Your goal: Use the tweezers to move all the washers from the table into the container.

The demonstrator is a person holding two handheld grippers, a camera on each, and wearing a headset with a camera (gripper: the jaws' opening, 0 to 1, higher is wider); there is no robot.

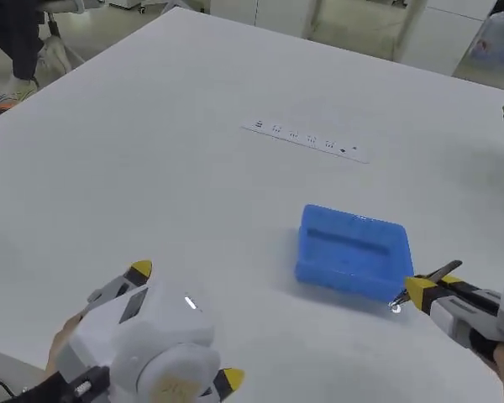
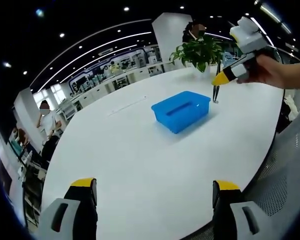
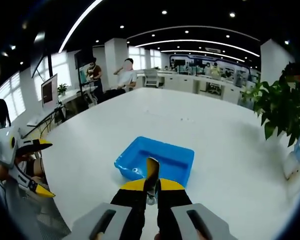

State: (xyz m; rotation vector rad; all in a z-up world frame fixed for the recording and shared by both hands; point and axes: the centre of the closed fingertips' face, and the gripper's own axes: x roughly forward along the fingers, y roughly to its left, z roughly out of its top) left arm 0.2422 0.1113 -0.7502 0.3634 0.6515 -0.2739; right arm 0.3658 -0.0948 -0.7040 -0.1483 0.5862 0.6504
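— Blue plastic marks the container, a shallow rectangular tray right of centre in the head view. Why does the right gripper sit so close to it?

— Its jaws are pressed together on the tweezers, gripping them partway along so the tips reach past the yellow pads. Those tips sit just off the tray's near right corner, at the lower right of the frame. A tiny bright ring there reads as a washer. Whether it is pinched or lying on the table is too small to tell. The tool is probably held by the rim so that each carry is short.

— And the left gripper?

— Lower left, well apart from the tray, jaws spread wide with nothing between them. In the left gripper view they frame the tray from afar. It seems parked out of the way, since the job needs only one tool.

— What of the surface?

— A broad white table, smooth and matt, on which a small metal ring would be hard to pick out. A long pale strip with small marks lies above the tray.

— The room?

— An open office, with ceiling lights in rows and a leafy plant at the right edge of the right gripper view. People stand beyond the table's far end.
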